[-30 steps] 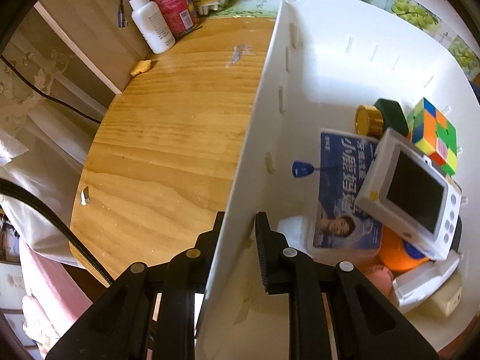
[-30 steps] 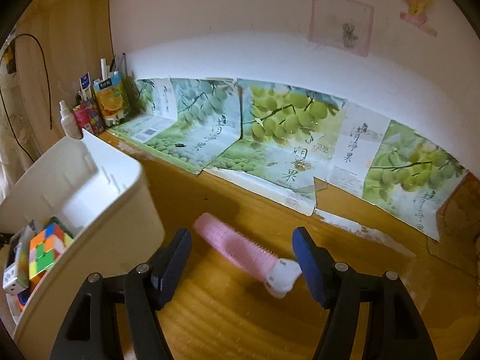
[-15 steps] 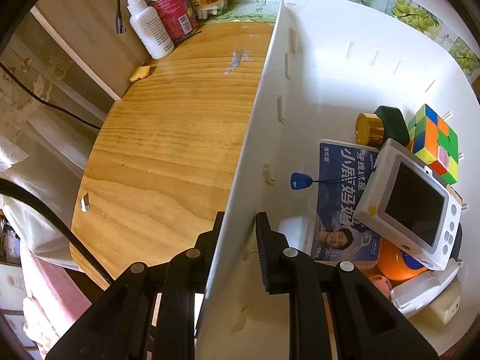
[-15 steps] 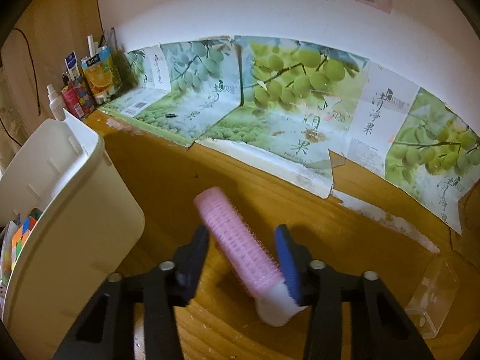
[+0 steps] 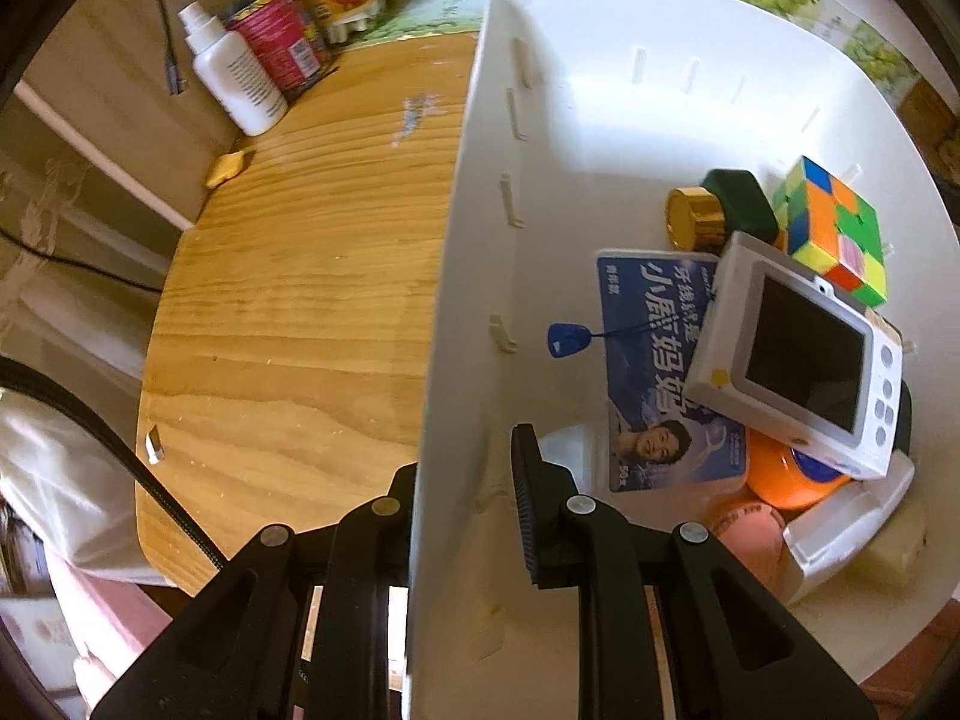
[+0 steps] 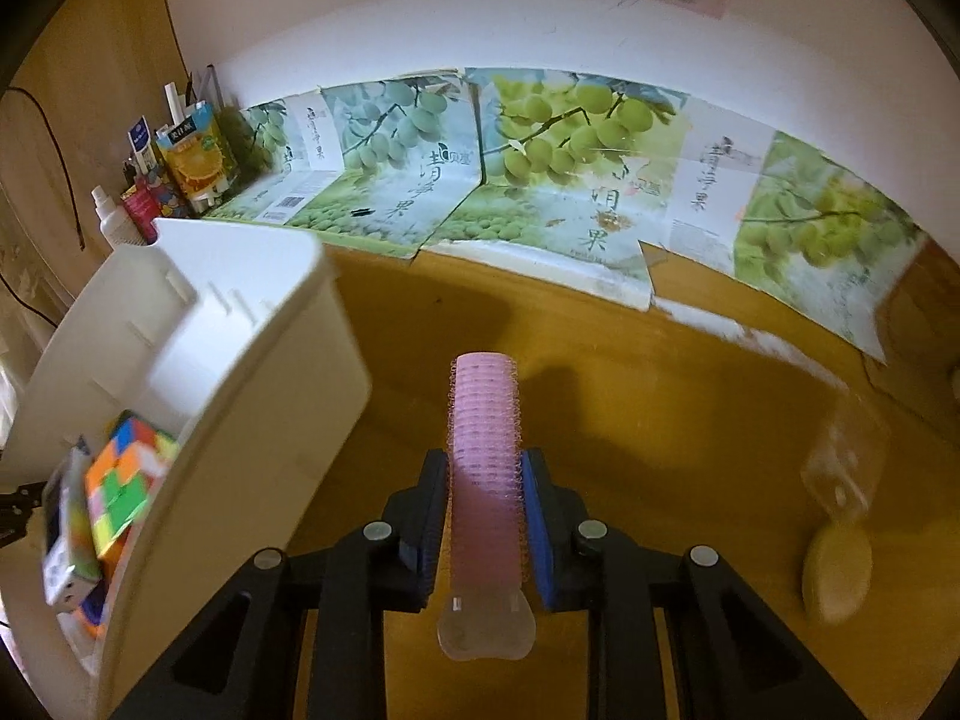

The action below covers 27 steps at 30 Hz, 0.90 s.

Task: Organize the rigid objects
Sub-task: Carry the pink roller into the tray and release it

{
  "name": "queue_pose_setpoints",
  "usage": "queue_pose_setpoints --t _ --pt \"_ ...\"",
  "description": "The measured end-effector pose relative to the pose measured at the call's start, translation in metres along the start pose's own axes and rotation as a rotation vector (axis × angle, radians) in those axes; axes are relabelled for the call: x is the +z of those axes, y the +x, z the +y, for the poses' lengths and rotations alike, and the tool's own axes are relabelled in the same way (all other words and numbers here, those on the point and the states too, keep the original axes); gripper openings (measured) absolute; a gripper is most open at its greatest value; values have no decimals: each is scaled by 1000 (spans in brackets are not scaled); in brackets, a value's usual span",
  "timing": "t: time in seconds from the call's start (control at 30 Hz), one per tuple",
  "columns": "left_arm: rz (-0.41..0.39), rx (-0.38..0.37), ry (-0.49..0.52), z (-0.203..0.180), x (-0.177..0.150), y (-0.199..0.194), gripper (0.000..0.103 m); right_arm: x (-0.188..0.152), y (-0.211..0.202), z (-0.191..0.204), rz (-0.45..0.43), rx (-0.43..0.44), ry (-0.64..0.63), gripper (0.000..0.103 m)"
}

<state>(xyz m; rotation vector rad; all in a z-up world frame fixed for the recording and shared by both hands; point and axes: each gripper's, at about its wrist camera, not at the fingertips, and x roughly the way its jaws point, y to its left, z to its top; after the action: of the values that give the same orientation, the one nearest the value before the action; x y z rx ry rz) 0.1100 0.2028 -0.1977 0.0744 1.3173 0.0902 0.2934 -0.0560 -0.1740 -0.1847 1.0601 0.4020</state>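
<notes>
We hold the white storage bin (image 5: 600, 90) by its near wall with our left gripper (image 5: 462, 468): one finger is outside the wall and one inside, and they are clamped on the plastic. The bin stands on the wooden bench (image 5: 300, 300).

Our right gripper (image 6: 485, 510) is closed on the pink hair roller (image 6: 483, 420). The pads press the roller from both sides, its pink end points away from us and its clear handle end lies toward the camera. The roller is beside the bin and outside of it; it seems to be a little above the bench, but the blur does not let us be sure.

Many things are already in the bin: a Rubik's cube (image 5: 831, 228), a small white device with a dark screen (image 5: 798, 354), a blue packet with printed text (image 5: 660, 372), a dark green bottle with a gold cap (image 5: 714, 210), an orange round object (image 5: 786, 480) and some pale pieces in the corner. So we judge the task is well advanced.

What is left, as far as we see: the roller must go into the bin, and on the bench to the right there are a clear plastic piece (image 6: 846, 456) and a yellowish oval object (image 6: 837, 576), both blurred. The bottles and cartons at the back wall look like fixed clutter, not part of the job.
</notes>
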Motion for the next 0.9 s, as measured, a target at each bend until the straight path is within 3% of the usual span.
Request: queue_pose_setpoints --t 0.4,0.9 --pt "1 -64 78 2 -3 0 21 -29 -72 53 -24 -51 83 25" --pt "-4 -152 22 12 -3 1 21 -40 -119 148 -88 40 35 25"
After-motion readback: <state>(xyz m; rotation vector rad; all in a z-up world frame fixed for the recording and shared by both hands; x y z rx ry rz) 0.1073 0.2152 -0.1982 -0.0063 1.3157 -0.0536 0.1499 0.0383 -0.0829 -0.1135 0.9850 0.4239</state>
